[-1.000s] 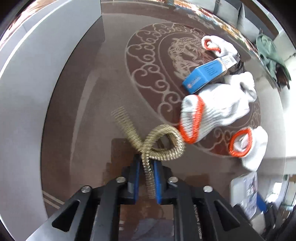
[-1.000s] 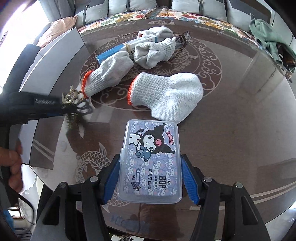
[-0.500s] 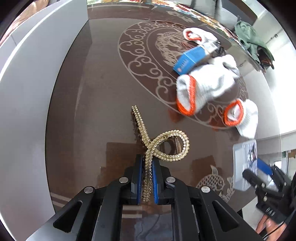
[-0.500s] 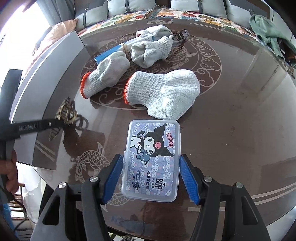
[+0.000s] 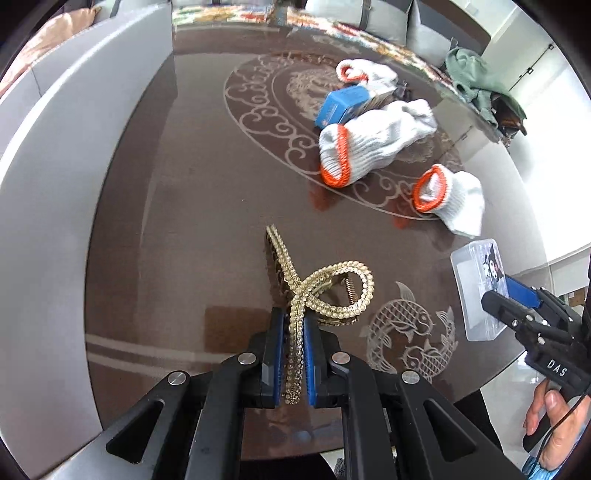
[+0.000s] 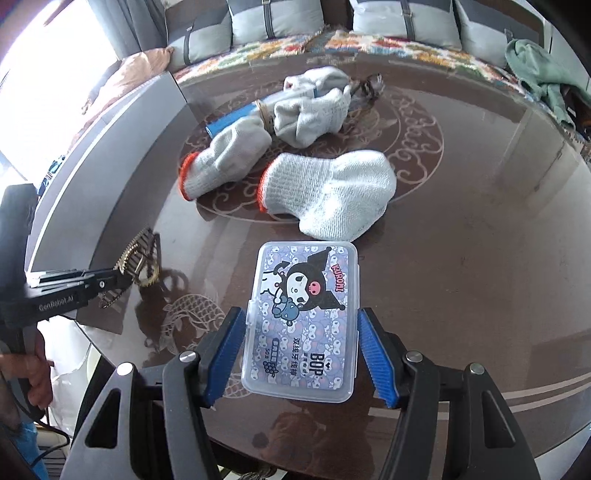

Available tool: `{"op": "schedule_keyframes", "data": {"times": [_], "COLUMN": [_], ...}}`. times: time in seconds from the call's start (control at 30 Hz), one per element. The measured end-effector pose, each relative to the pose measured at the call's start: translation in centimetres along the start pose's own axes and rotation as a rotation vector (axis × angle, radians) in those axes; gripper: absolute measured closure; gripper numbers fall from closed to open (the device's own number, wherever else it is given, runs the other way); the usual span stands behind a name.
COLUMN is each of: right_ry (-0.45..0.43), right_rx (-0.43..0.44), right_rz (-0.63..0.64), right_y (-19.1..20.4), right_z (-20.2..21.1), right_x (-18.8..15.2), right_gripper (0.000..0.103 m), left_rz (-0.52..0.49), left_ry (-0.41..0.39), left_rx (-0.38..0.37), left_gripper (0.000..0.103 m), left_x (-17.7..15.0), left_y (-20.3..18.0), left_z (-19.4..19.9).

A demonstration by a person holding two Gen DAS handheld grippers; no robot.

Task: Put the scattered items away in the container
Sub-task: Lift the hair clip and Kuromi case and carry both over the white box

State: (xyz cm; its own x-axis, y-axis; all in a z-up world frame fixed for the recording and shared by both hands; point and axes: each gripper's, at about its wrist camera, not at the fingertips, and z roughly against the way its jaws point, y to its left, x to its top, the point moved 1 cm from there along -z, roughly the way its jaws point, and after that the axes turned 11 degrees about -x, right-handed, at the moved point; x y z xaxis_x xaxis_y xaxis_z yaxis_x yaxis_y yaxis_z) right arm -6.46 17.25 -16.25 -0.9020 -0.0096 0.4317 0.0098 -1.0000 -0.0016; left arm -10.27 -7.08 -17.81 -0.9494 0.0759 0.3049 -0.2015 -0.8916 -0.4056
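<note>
My left gripper (image 5: pixel 293 354) is shut on a gold beaded hair claw clip (image 5: pixel 325 291), held just above the glass table; the clip also shows in the right wrist view (image 6: pixel 138 258). My right gripper (image 6: pixel 301 354) is shut on a clear plastic floss-pick box (image 6: pixel 303 317) with a cartoon label, held over the table's near edge; the box also shows in the left wrist view (image 5: pixel 478 288). White gloves with orange cuffs (image 6: pixel 325 195) (image 6: pixel 225 160) and a blue box (image 5: pixel 341 103) lie mid-table. No container shows.
The round brown glass table (image 6: pixel 461 258) has a grey raised panel (image 5: pixel 74 177) along its left side. A sofa with cushions (image 6: pixel 369 22) and a green cloth (image 6: pixel 543 70) lie beyond. A third glove (image 6: pixel 314 110) lies over the blue box.
My left gripper has pulled back and tilted with the clip, so more of the table and the right gripper show. My right gripper has drawn back slightly with the box.
</note>
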Motion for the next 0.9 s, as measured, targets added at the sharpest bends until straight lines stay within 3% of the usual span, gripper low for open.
{"op": "schedule_keyframes", "data": {"times": [0.63,0.9], "right_ry": [-0.073,-0.087], "right_rx": [0.047,0.046], "right_rz": [0.002,0.022], "right_y": [1.7,2.4], "right_z": [3.2,3.8], "right_x": [0.1,0.4], "right_gripper": [0.041,0.041], "left_rz": [0.005,0.010], "left_ry": [-0.148,-0.162], "left_rx": [0.012,-0.007], "left_gripper": [0.095,0.095], "left_x": [-2.3,-2.1], "left_y": [-0.4,-0.7], "left_z": [3.1,3.6]}}
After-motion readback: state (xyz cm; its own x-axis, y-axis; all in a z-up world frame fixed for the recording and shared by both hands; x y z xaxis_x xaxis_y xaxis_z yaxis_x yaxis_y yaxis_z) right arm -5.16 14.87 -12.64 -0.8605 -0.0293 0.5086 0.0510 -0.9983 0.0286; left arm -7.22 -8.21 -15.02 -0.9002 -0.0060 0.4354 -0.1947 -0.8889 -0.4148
